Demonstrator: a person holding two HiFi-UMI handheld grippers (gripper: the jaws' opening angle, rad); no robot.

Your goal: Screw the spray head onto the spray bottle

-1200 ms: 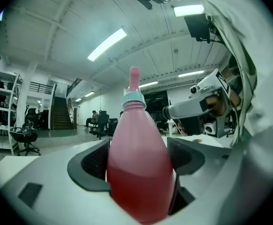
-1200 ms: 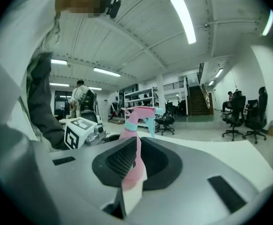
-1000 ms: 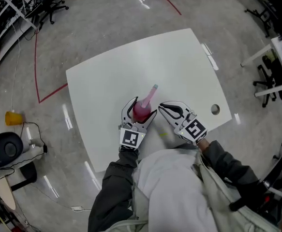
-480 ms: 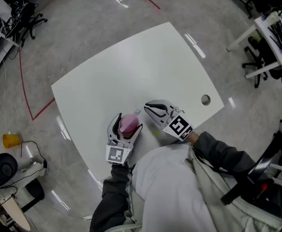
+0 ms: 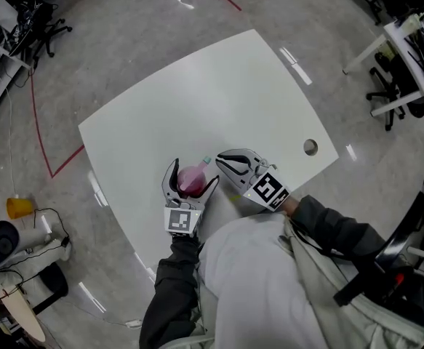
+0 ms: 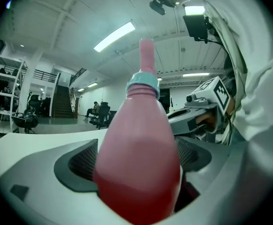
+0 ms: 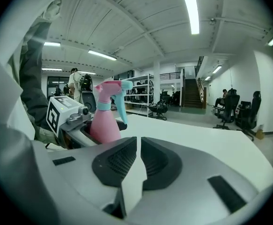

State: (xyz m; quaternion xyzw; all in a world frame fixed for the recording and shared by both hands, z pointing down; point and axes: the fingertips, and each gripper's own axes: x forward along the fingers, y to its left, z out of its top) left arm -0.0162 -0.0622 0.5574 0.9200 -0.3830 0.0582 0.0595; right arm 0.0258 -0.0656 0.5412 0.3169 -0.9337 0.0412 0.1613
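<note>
left gripper [image 5: 194,171], jaws just opened loose around the pink plastic spray bottle [image 6: 141,163], should back off level without nudging it; right gripper [image 5: 221,158] closed, empty.

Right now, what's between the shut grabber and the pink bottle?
A jaw of the left gripper, whose jaws have just been opening around the spray bottle, plus bare table. The head view shows it.
</note>
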